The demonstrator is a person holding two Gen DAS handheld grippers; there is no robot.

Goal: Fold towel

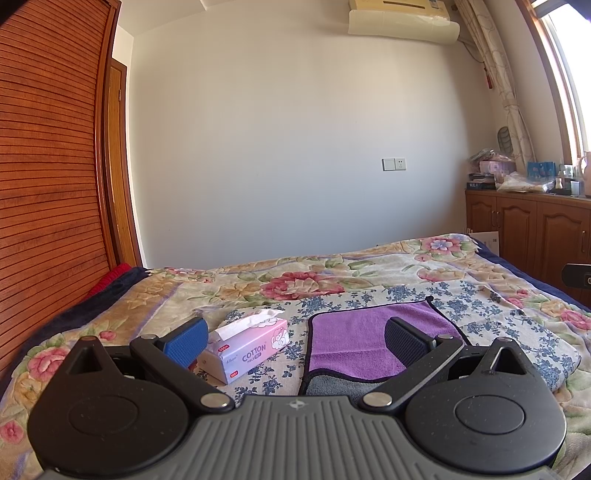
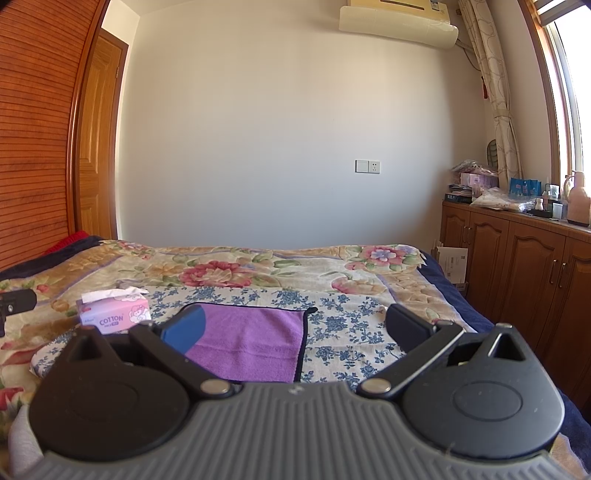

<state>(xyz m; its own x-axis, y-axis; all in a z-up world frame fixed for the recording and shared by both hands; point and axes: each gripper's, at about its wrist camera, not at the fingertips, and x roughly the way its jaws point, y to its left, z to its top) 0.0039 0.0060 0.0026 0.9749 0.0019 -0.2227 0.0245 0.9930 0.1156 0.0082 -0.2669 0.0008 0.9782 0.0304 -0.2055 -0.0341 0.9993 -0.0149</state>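
Pink tissue pack on blue-flowered cloth over floral blanket; wooden cabinet nearby.

A home bedroom. A bed under a floral blanket fills the room, with a wooden wardrobe beside it. A wall air conditioner, a curtained window and cluttered wooden cabinets complete it.

I see one obstacle: tissue box just left of the purple towel, apart from it. Blue-flowered cloth right and far of the towel lies bare; cabinets well right, off bed.
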